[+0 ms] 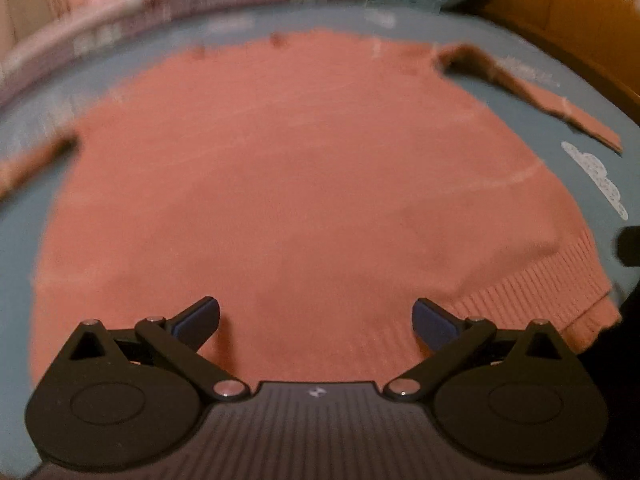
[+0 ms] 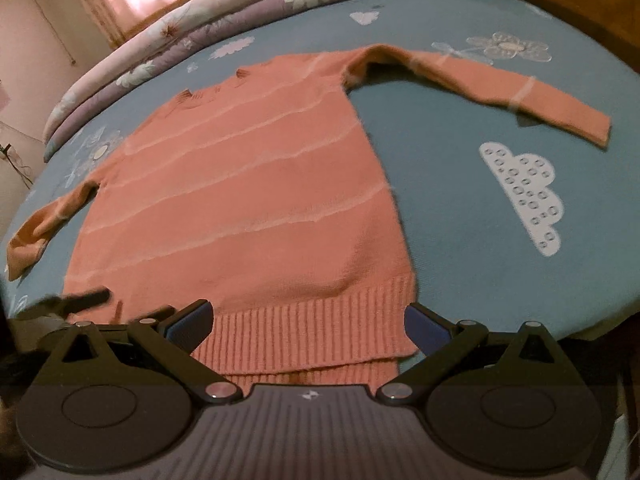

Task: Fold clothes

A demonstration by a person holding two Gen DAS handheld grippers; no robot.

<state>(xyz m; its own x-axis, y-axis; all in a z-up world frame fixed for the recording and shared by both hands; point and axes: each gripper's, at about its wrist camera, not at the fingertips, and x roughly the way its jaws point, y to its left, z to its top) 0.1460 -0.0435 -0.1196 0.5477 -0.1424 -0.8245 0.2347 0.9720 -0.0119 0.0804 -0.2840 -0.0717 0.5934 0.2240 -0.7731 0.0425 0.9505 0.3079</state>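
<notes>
setting: bedroom, bed (image 2: 460, 128) under a blue cloud-and-flower cover, folded quilt (image 2: 200, 36) at its far edge.
sweater (image 2: 248, 184): pink knit, flat on the bed, sleeves spread.
axis: long axis runs hem near, collar far.
left tool (image 1: 316, 320): released, empty, above hem.
right tool (image 2: 308, 324): released, straddling ribbed hem.
step: likely pinch both hem layers evenly at matching corners.

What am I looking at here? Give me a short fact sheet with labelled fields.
Garment: pink sweater with pale stripes, lying flat
Sleeves: both spread out to the sides
Surface: blue bedspread with a white cloud patch
Behind: folded floral quilt
Left hand-held gripper: open, over the sweater's lower part
Right hand-held gripper: open, at the ribbed hem
Folding: not started
</notes>
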